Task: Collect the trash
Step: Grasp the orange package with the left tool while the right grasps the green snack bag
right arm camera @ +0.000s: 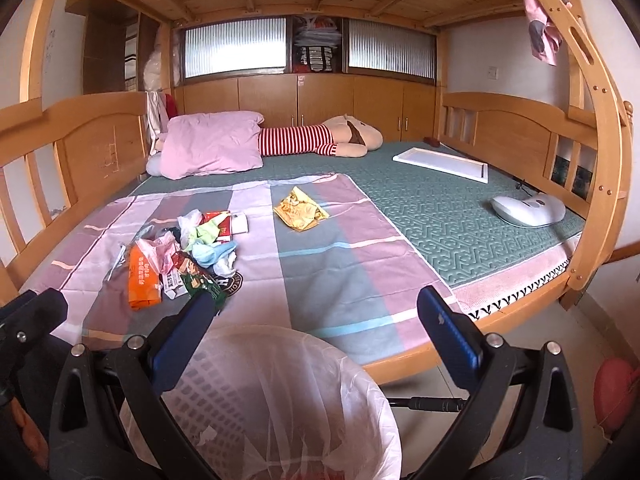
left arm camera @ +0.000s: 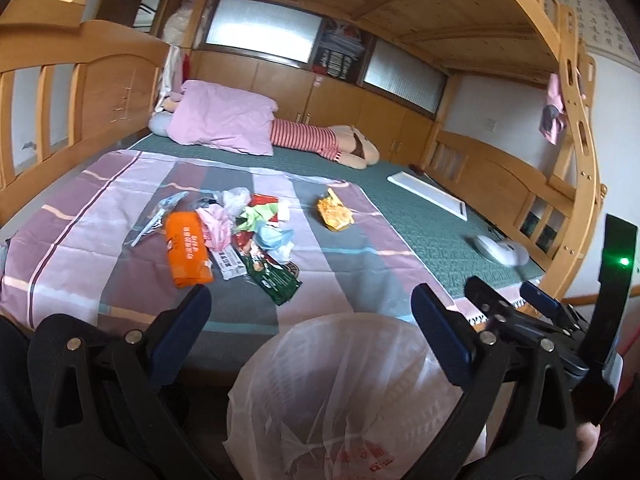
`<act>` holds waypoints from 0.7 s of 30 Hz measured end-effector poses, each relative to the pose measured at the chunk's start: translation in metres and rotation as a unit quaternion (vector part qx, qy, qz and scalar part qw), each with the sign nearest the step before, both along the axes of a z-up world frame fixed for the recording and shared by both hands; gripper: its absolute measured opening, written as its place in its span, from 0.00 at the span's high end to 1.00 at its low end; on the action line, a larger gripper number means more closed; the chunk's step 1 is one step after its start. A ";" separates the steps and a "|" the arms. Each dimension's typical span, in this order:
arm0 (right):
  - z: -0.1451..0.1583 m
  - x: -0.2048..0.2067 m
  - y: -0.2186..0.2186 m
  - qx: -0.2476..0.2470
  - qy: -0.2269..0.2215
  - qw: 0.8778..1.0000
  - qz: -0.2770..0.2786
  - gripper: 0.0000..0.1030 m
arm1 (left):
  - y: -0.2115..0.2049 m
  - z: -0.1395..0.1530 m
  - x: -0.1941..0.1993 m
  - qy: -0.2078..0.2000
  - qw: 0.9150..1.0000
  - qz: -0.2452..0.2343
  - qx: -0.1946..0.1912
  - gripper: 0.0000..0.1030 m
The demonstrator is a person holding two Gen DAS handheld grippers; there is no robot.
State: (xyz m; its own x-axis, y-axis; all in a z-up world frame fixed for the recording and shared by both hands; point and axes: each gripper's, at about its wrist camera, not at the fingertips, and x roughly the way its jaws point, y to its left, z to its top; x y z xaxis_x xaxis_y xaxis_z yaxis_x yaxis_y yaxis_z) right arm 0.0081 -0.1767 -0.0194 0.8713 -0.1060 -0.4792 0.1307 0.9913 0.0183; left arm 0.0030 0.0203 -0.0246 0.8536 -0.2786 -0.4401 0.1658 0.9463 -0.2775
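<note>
A lower bunk in a wooden frame fills my view, a striped sheet (right arm camera: 304,264) spread over its green mattress (right arm camera: 460,216). On the sheet, my trash pile (left arm camera: 236,236) lies well beyond the bag-lined bin (left arm camera: 344,392), with an orange packet (left arm camera: 188,252) on the pile's left side and a yellow wrapper (right arm camera: 300,208) apart to its right. My left gripper (left arm camera: 310,312) and right gripper (right arm camera: 320,312) both hover above the bin, jaws wide apart, holding nothing
</note>
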 end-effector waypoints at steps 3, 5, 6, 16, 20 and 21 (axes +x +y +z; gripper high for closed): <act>0.000 0.000 -0.002 0.010 -0.002 1.000 -0.002 0.03 | 0.007 0.001 -0.001 -0.010 1.000 0.013 -0.013 0.03; 0.001 0.002 -0.004 0.018 -0.002 1.000 -0.002 0.03 | 0.011 0.002 -0.001 -0.014 1.000 0.022 -0.016 0.03; 0.001 0.002 -0.004 0.021 -0.003 1.000 -0.002 0.03 | 0.013 0.002 0.001 -0.014 0.999 0.027 -0.014 0.03; 0.008 0.056 -0.004 0.052 0.057 0.995 0.060 0.18 | 0.063 -0.006 0.083 0.021 0.994 0.084 0.067 0.20; 0.002 0.085 0.006 0.048 0.075 0.994 0.069 0.18 | 0.090 -0.021 0.145 0.078 0.989 0.103 0.070 0.15; 0.001 0.091 0.011 0.041 0.076 0.994 0.071 0.18 | 0.095 -0.025 0.157 0.082 0.987 0.114 0.079 0.14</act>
State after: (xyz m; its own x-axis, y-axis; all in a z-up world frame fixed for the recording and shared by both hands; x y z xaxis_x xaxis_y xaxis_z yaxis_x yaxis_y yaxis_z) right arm 0.0988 -0.1655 -0.0186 0.7915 0.0580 -0.6084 -0.0037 0.9959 0.0902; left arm 0.1602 0.1149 -0.0495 0.7998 -0.0034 -0.6003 -0.0922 0.9874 -0.1284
